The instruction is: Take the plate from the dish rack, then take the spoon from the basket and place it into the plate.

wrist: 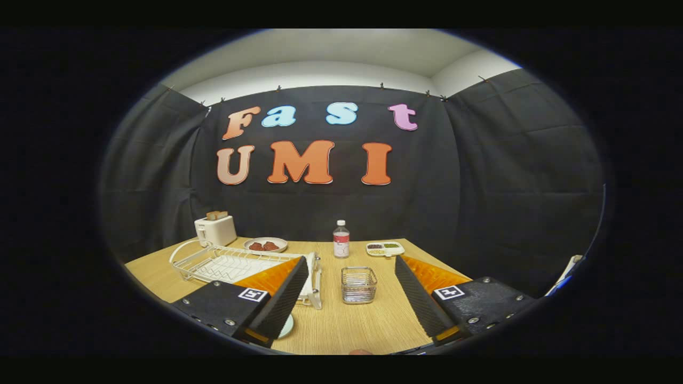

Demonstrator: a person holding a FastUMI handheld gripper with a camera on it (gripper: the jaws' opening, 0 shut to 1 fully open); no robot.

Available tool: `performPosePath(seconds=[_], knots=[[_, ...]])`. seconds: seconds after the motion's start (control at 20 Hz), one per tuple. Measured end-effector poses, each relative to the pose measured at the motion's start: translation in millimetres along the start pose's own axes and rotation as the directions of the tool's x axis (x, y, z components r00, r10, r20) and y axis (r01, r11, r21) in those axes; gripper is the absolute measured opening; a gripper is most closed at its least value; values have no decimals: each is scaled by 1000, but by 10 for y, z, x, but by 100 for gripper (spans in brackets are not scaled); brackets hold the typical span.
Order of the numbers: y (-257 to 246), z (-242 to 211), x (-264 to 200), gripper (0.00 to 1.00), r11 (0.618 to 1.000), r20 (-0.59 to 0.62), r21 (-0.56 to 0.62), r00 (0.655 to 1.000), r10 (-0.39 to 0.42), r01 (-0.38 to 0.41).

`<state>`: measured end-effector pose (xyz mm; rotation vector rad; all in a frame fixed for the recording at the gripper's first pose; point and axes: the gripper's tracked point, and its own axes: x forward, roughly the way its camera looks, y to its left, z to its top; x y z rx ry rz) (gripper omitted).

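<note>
My gripper is open above the wooden table, with nothing between its fingers. A small wire basket stands on the table just ahead, in the gap between the two fingers; I cannot make out what is inside it. The white wire dish rack lies to the left, its near end hidden behind the left finger. A pale rim of a plate peeks out on the table beside the base of the left finger; most of it is hidden under that finger.
Along the table's far edge stand a white toaster, a plate with dark red food, a clear bottle and a divided white tray. Black cloth walls close in behind and to the right.
</note>
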<state>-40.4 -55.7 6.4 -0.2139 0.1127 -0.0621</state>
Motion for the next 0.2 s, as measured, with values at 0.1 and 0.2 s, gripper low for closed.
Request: performPosePath(seconds=[0.1,0.2], knots=[[17,20,8,97,1000,5,4,1000,7,-7],[17,29,6,97,1000,9,4,1000,9,-9]])
